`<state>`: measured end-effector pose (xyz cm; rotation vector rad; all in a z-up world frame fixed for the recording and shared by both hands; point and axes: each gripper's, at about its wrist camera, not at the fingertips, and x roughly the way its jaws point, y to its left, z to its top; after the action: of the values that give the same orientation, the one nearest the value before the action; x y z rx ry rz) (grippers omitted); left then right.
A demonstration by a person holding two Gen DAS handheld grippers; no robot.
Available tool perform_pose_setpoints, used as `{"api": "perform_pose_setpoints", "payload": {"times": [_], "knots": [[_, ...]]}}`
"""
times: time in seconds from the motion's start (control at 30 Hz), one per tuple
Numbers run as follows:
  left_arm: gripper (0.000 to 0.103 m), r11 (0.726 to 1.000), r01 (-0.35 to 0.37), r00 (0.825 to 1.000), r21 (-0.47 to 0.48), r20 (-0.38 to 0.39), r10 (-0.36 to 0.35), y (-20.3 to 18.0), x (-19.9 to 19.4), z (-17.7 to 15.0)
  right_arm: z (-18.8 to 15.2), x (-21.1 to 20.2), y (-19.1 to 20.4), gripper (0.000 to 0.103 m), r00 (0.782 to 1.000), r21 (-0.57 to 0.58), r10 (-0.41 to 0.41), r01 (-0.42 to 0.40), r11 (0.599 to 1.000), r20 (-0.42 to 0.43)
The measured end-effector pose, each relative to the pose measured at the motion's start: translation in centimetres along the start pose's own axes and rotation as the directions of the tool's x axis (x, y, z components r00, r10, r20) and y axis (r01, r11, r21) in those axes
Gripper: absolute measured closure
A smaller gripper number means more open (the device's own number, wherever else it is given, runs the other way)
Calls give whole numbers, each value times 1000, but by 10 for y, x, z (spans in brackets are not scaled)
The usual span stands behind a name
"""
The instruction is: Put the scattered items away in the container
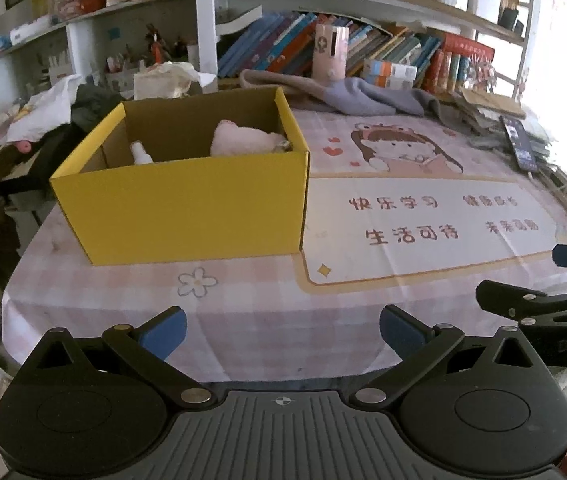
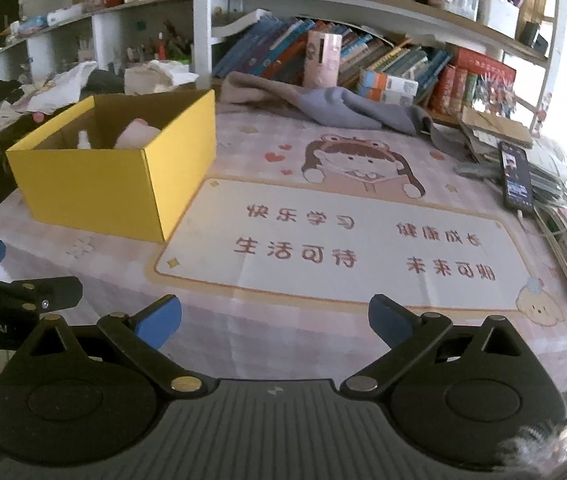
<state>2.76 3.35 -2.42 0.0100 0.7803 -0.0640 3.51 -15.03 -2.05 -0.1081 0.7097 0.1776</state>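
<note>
Both jaws gape wide, holding nothing; yellow box sits ahead-left of them, long side crossways, grey cloth and phone beyond.

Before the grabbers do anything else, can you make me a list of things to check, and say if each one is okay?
1. Yellow box upright and open on top: ok.
2. Pink soft toy inside the box: ok.
3. Small white bottle inside the box: ok.
4. Left gripper open and empty: ok.
5. Right gripper open and empty: ok.
6. Nothing left to tidy: cannot tell; a grey cloth and a phone lie on the table.
</note>
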Motion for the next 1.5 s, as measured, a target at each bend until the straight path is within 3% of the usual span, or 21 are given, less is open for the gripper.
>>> {"api": "perform_pose_setpoints", "payload": {"times": [1.5], "knots": [[0, 1000, 17, 998, 20, -54, -15, -6, 8, -1, -1, 6, -6, 0, 1000, 23, -10, 11, 1000, -19]]}}
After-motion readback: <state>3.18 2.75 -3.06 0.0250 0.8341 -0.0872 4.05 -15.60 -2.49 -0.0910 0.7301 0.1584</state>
